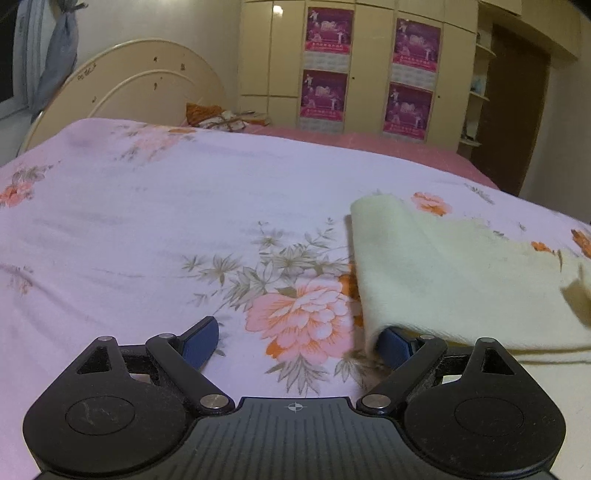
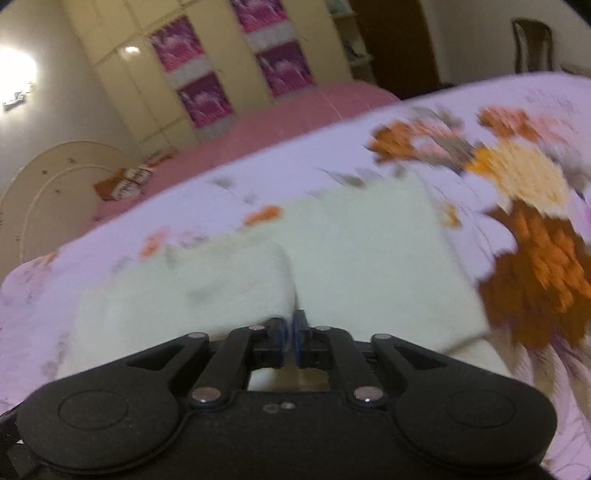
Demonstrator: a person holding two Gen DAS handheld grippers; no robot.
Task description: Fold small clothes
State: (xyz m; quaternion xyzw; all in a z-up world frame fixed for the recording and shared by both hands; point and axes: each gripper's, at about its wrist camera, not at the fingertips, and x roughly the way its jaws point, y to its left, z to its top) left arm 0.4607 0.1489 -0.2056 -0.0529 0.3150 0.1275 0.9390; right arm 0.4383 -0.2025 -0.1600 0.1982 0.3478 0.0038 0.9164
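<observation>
On a bed (image 1: 147,206) spread with a lilac sheet printed with pink and orange peonies, a pale cream cloth (image 1: 454,280) lies toward the right side, its near edge rolled over in a soft fold. In the left wrist view, the left gripper (image 1: 297,341) hangs low over the sheet with its 2 blue-padded fingers (image 1: 199,343) spread wide apart; the right-hand finger is tucked beneath the folded edge of the cloth, while the other rests free above a printed peony. In the right wrist view, which is blurred, the right gripper (image 2: 291,332) has its fingers (image 2: 282,334) drawn nearly together over the cloth (image 2: 369,258), just where 2 layers meet in a seam; whether fabric is pinched between them cannot be told. Behind the bed stand a cream arched headboard (image 1: 129,88), an orange patterned pillow (image 1: 218,116) and a cream wardrobe (image 1: 369,22) bearing 4 magenta posters (image 1: 328,31) whose lettering is too small to read. A dark brown door (image 1: 513,110) stands to the right of the wardrobe.
</observation>
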